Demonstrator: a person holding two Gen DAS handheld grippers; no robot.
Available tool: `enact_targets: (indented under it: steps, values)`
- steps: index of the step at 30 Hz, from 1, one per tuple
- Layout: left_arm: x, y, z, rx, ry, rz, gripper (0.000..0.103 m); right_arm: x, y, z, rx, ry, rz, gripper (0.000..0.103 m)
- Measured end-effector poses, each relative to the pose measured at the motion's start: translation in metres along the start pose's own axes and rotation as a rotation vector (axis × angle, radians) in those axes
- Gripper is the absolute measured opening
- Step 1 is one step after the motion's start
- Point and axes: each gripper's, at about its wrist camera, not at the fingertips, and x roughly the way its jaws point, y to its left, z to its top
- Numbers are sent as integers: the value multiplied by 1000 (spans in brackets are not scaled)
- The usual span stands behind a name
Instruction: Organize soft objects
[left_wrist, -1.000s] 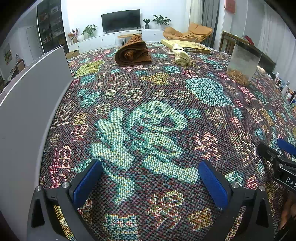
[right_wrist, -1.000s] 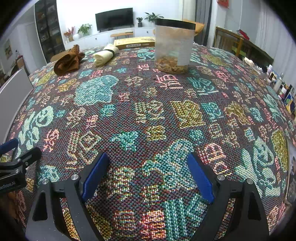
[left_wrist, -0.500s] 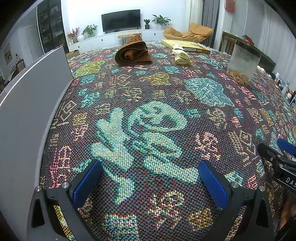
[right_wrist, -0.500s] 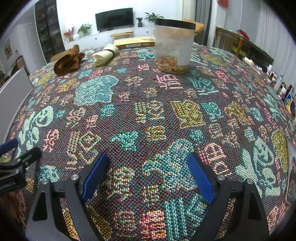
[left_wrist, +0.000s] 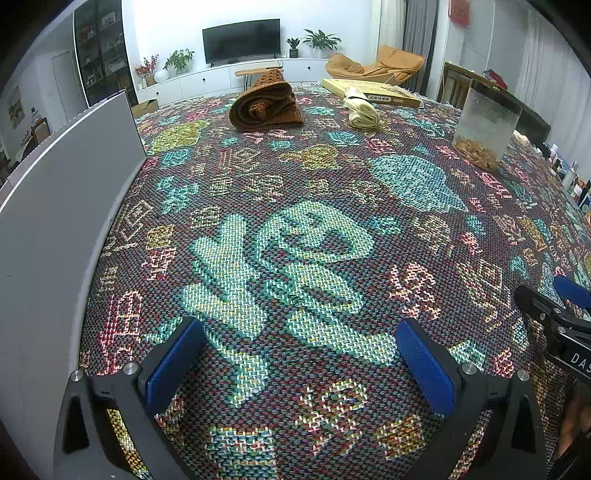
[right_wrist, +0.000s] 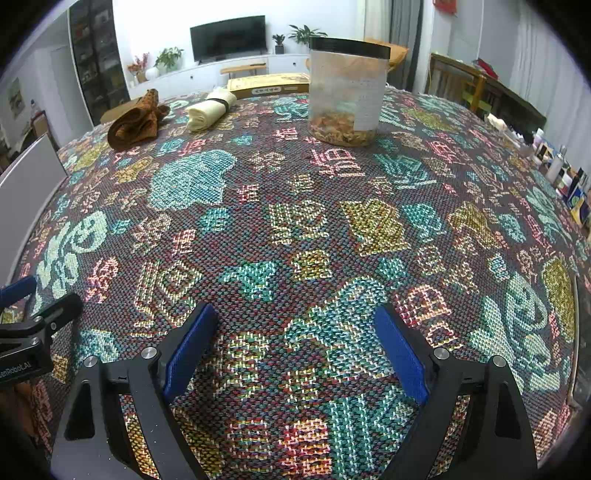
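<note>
Behind the worktop (left_wrist: 424, 229) lies a living room with a dark television (left_wrist: 241, 40) on a long white cabinet, potted plants and an orange armchair (left_wrist: 376, 66). Spread over the worktop is a woven cloth patterned with teal, pink and yellow characters on a dark ground. At its far side lies a folded brown knitted cloth (left_wrist: 266, 105), and to the right of it, a little apart, a rolled cream cloth (left_wrist: 360, 109) bound by a dark band; behind the roll rests a flat yellow box (left_wrist: 373, 92). Further right stands a clear container (right_wrist: 347, 92) with a black lid (crumbly orange-brown bits cover its bottom). A grey panel (left_wrist: 55, 229) stands upright along the left edge of the worktop. The left gripper (left_wrist: 299, 354) hangs over the big teal character near the front, its jaws spread wide with only bare cloth between the blue pads (left_wrist: 173, 363). The right gripper (right_wrist: 295, 347) is just beside it on the right, jaws likewise wide apart and gripping nothing. Both soft cloths are well away from either gripper, at the far end
</note>
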Motion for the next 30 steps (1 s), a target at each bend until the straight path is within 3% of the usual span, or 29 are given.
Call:
enact_targets:
  steps: [9,14,26,30]
  values:
    - [6,12,11,59,61,-33,103,0,0,0,0,0,0,90]
    - [8,25,7,37,4,-22,103,0,0,0,0,0,0,90]
    - [8,25,6,32,2,-10,103,1,-2,-1,0,3,10,91]
    - [7,25,5,28,0,-8,103,7,4,25,-45,1,45,90]
